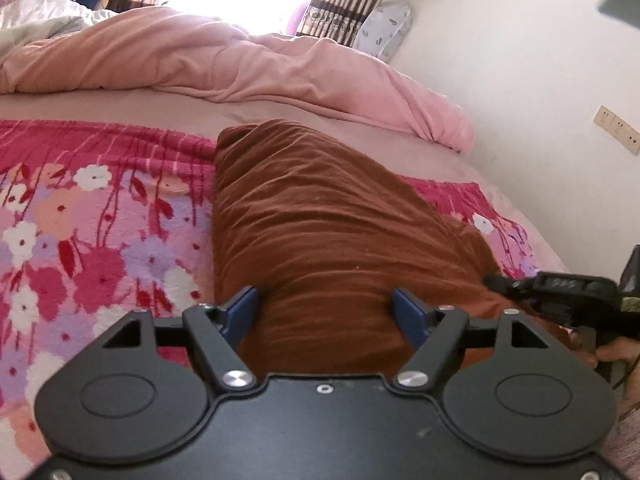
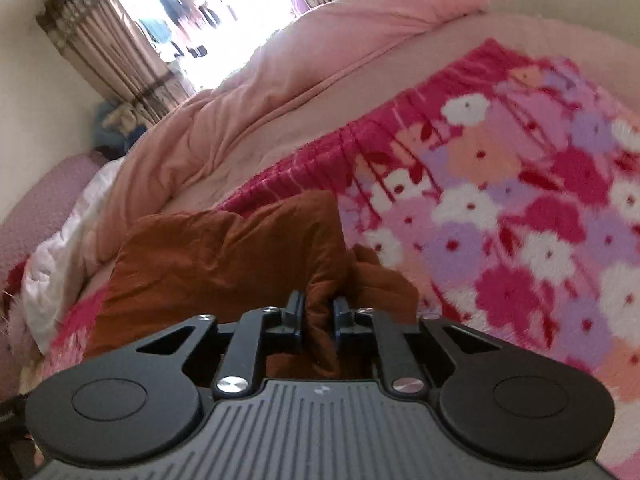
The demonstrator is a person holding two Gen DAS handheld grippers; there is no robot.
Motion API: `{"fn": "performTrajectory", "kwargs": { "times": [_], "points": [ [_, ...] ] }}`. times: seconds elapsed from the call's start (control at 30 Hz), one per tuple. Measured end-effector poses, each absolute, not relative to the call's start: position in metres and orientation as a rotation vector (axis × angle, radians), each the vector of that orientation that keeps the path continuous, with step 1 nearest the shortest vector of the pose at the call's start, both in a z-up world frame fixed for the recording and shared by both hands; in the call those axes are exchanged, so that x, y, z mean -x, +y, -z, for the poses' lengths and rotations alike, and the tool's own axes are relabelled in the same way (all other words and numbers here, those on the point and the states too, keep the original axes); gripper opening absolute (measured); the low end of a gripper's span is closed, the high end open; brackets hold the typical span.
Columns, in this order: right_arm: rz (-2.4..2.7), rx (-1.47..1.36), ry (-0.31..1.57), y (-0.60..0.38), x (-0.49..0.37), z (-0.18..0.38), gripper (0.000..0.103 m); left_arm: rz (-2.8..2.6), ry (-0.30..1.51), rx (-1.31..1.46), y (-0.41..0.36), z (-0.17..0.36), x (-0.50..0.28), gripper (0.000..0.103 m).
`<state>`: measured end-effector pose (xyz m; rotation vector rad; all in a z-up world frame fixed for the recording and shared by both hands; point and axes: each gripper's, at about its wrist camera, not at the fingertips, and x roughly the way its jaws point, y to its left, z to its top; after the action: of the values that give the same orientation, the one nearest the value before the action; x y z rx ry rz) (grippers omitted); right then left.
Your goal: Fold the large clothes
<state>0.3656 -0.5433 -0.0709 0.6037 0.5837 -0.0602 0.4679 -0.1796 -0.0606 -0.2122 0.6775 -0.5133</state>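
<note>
Garment [image 1: 320, 216]: rust-brown, plain, no print. Blanket [image 1: 92, 232] under it: hot pink w/ floral pattern, white, lilac, peach & red blossoms, dark-red stems/leaves. Quilt [image 1: 208, 56] behind: plain pale pink. Bed sheet [image 1: 120, 106]: dusty pink. Curtains [image 1: 340, 4]: beige/brown vertical stripes w/ patterned dark band. Wall [image 1: 500, 60]: off-white. Left hand-held gripper [image 1: 325, 302]: black body, blue fingers [image 1: 408, 312]. Right hand-held gripper [image 2: 319, 312]: black, ribbed grey top.
</note>
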Motion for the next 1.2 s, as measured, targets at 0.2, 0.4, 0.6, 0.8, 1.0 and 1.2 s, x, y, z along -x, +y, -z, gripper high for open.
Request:
{"fn": "performTrajectory", "kwargs": {
  "times": [0.2, 0.4, 0.6, 0.8, 1.0, 1.2],
  "points": [
    [0.147, -0.609, 0.426, -0.537, -0.292, 0.034, 0.062, 0.561, 0.647, 0.258, -0.136, 0.057, -0.424, 0.074],
    [0.154, -0.81, 0.364, -0.53, -0.178, 0.06, 0.072, 0.585, 0.678, 0.223, -0.101, 0.086, -0.352, 0.074],
    [0.115, -0.929, 0.359, -0.519, -0.156, 0.091, 0.072, 0.587, 0.705, 0.194, -0.111, 0.107, -0.329, 0.066],
    [0.167, -0.946, 0.381, -0.505, -0.183, 0.097, 0.072, 0.528, 0.699, 0.139, -0.127, 0.12, -0.341, 0.027],
    [0.164, -0.938, 0.327, -0.498, -0.188, 0.09, 0.02, 0.496, 0.66, 0.275, -0.108, 0.109, -0.338, 0.019],
    [0.15, -0.868, 0.306, -0.499, -0.197, 0.084, 0.018, 0.472, 0.709, 0.335, -0.103, 0.125, -0.351, 0.02]
  ]
}}
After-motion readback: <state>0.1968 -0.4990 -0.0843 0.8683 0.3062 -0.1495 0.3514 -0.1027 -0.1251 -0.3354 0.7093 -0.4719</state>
